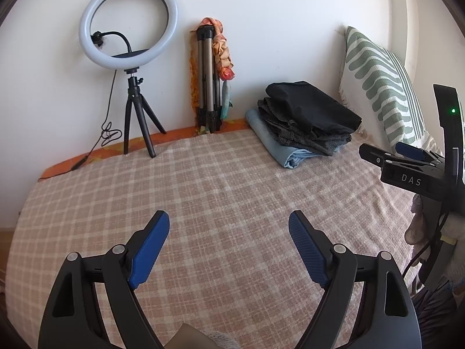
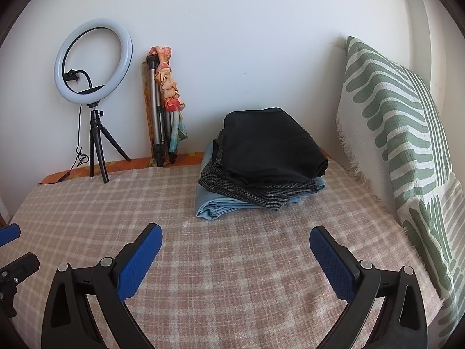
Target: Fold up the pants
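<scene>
Both tongs gape wide with nothing between them: left gripper (image 1: 229,221) and right gripper (image 2: 236,234) hover over the checked blanket (image 2: 203,261). Beyond, left to right: ring light (image 2: 93,61), folded tripod (image 2: 158,110), then the stack of folded pants (image 2: 261,163) near the wall, black on top, grey tweed, pale blue beneath. Its long axis runs diagonally, far-left to near-right, beside the green-patterned pillow (image 2: 401,133)

Left gripper (image 1: 229,218) level, fingers (image 1: 151,247) spread wide, holding nothing, right gripper (image 2: 236,234) alongside, likewise spread
</scene>
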Demonstrator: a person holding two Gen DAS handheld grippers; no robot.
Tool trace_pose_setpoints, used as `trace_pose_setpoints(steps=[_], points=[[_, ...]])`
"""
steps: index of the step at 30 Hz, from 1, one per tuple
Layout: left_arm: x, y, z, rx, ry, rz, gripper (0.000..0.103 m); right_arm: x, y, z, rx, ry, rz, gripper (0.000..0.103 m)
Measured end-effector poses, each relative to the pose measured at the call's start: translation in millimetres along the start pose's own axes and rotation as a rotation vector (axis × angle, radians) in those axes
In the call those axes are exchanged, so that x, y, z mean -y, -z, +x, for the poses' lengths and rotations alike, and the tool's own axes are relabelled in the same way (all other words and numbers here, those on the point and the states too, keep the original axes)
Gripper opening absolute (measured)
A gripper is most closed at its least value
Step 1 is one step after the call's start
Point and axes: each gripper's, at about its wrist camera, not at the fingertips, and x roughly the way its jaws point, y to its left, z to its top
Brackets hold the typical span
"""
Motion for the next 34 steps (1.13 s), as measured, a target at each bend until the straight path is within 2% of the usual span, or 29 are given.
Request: trace_pose_setpoints(steps=[22, 28, 32, 34], points=[[-1, 0, 0, -0.005, 0.000, 0.006, 0.085, -5, 1, 4, -0.020, -0.026, -0.002, 0.103], [-3, 4, -3, -0.002, -0.024, 0.014, 0.085, -9, 2, 6, -0.025, -0.031, -0.010, 0.103], [-6, 8, -11, 0.035, -0.051, 0.038, 0.085, -13, 3, 7, -0.030, -0.037, -0.014, 0.103], [-11, 9, -12, 0.022, -0.044, 0.026, 0.085, -17, 3, 9, -0.038, -0.043, -0.012, 0.103]])
